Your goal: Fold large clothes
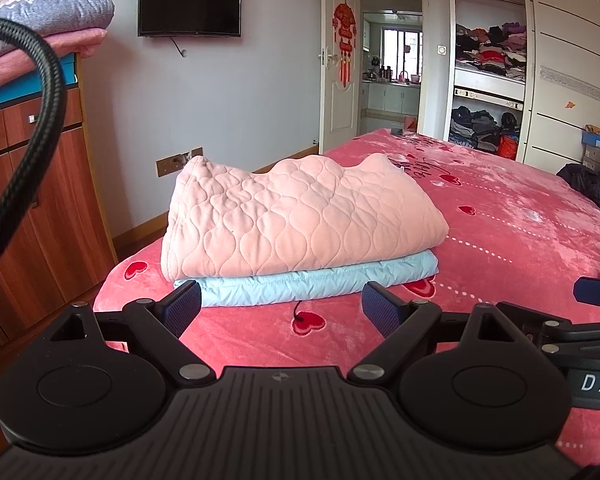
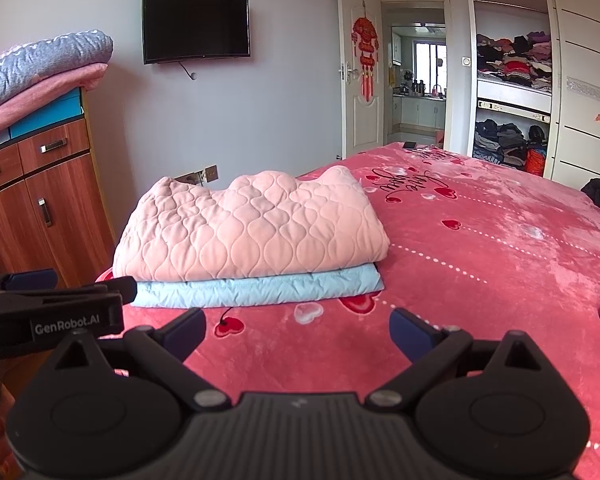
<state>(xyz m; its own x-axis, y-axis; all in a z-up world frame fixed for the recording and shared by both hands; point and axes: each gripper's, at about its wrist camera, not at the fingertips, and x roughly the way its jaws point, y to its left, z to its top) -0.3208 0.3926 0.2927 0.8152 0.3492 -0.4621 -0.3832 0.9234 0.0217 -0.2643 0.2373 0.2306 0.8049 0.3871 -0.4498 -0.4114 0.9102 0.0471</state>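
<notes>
Red bed [image 1: 500, 240]: big and soft, with little hearts on it; it holds the whole pile.
Pink quilt [image 1: 296, 224]: folded, thick and puffy. It sits on top of the blue one, near the bed's left corner. Its back edge is bumpy, not flat.
Blue quilt [image 1: 308, 284]: folded thin and flat, under the pink one, right on the bed.
Left tool [image 1: 281, 310]: fingers spread wide, holding nothing. It hangs just in front of the pile, not touching.
Right tool [image 2: 298, 330]: fingers spread wide too, holding nothing, close beside the left tool.
How far: both quilts look folded already, I think.
What could go wrong: a push on the puffy pink quilt could slide it off the blue one, or off the bed's corner. A pinch on only one layer could pull the fold open.
</notes>
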